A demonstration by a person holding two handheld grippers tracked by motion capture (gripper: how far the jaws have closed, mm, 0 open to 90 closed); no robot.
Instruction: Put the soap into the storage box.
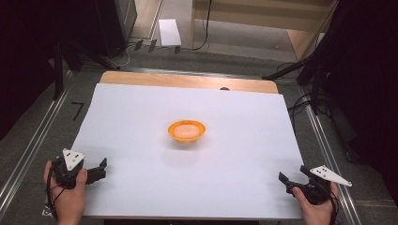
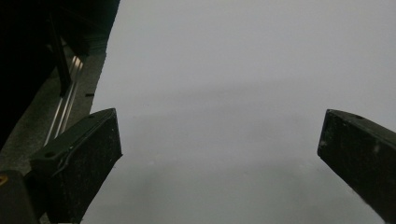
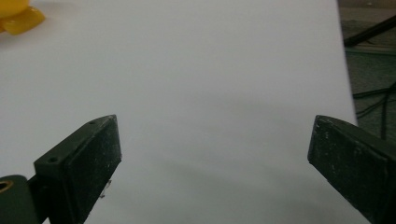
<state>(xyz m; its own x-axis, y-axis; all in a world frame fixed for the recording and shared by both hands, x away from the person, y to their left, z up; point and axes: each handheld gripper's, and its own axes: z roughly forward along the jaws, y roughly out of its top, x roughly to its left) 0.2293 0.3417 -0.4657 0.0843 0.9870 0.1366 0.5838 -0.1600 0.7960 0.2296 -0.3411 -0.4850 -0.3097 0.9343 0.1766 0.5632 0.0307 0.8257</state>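
An orange bowl (image 1: 187, 131) sits alone near the middle of the white table sheet (image 1: 141, 108); its edge shows at the top left of the right gripper view (image 3: 16, 16). My left gripper (image 1: 99, 169) rests at the sheet's near left corner, held in a hand, jaws wide apart with nothing between them (image 2: 219, 140). My right gripper (image 1: 287, 180) rests at the near right corner, also open and empty (image 3: 215, 140). Both stand well away from the bowl.
The sheet covers a wooden table whose far edge (image 1: 187, 80) shows. Metal rails (image 1: 35, 140) run along both sides. Stand legs and cables (image 1: 305, 75) lie on the floor at the right. A white box (image 1: 169, 32) lies on the floor beyond.
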